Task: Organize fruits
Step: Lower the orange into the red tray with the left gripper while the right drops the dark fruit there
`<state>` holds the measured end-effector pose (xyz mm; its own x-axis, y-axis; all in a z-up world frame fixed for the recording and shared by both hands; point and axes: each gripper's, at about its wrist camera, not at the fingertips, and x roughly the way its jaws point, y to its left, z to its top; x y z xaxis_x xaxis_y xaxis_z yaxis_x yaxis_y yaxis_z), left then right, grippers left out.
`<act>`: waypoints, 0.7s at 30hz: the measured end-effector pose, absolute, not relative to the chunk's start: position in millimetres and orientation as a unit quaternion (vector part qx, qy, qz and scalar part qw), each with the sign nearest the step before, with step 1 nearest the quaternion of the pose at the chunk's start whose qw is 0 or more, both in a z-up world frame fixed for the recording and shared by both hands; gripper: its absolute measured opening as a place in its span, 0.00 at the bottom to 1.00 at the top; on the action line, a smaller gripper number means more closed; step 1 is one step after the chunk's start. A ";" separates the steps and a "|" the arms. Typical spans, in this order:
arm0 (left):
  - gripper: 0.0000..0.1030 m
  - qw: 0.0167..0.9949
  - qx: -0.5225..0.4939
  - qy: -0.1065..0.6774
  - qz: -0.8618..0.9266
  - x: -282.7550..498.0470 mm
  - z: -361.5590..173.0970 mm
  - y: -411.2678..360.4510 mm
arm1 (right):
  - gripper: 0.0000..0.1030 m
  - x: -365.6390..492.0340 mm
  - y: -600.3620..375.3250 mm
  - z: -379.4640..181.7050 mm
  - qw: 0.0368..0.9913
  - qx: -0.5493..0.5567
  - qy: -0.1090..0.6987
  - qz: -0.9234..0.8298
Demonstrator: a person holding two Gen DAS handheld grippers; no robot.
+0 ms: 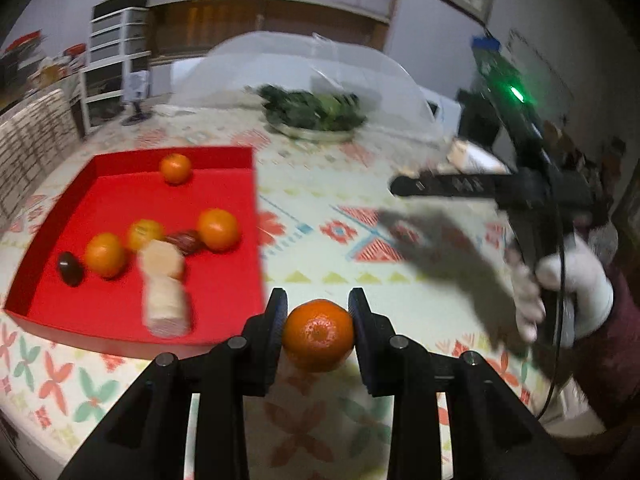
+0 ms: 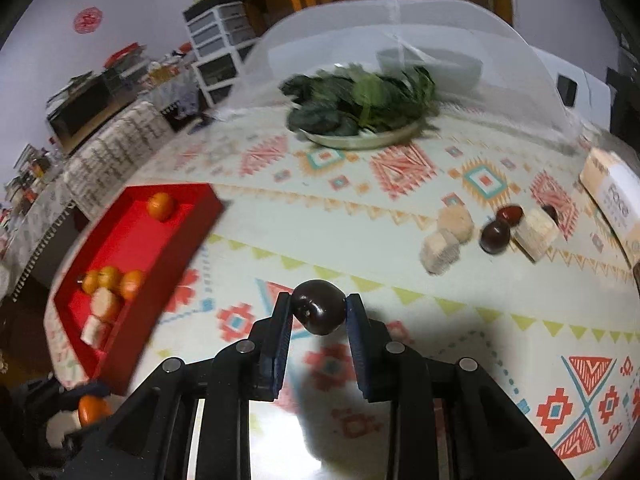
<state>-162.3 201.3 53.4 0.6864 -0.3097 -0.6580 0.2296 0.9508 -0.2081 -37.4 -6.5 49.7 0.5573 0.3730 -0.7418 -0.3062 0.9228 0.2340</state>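
- Left gripper (image 1: 318, 314) clamped on an orange tangerine (image 1: 318, 334), pads pressing both its sides, fruit lifted clear of the patterned tablecloth (image 1: 360, 240)
- Right gripper (image 2: 318, 312) closed on a dark plum (image 2: 319, 306), pinched at the fingertips above the cloth
- Red tray (image 1: 224, 280) just left of the held tangerine, holding four more tangerines, two dark fruits and two pale cut chunks
- In the right wrist view, more pale chunks (image 2: 440, 246) and dark plums (image 2: 495, 236) loose on the cloth at right, well apart from the tray
- Plate of leafy greens (image 2: 360, 112) further back, beside a clear dome cover (image 2: 500, 40)
- White-gloved hand (image 1: 576, 288) gripping the other tool's handle at right
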 end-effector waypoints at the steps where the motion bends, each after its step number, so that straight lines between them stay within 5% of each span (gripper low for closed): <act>1: 0.30 0.918 -0.063 0.364 -0.141 -161.4 57.3 209.5 | 0.28 -40.4 -0.7 54.2 0.881 0.039 0.426 0.201; 11: 0.30 0.928 -0.146 0.340 -0.042 -125.7 90.9 323.9 | 0.28 -61.5 74.9 81.8 0.856 0.043 0.416 0.304; 21: 0.30 0.904 -0.189 0.383 -0.009 -64.0 65.6 384.1 | 0.29 -74.6 140.2 63.6 0.819 0.027 0.442 0.365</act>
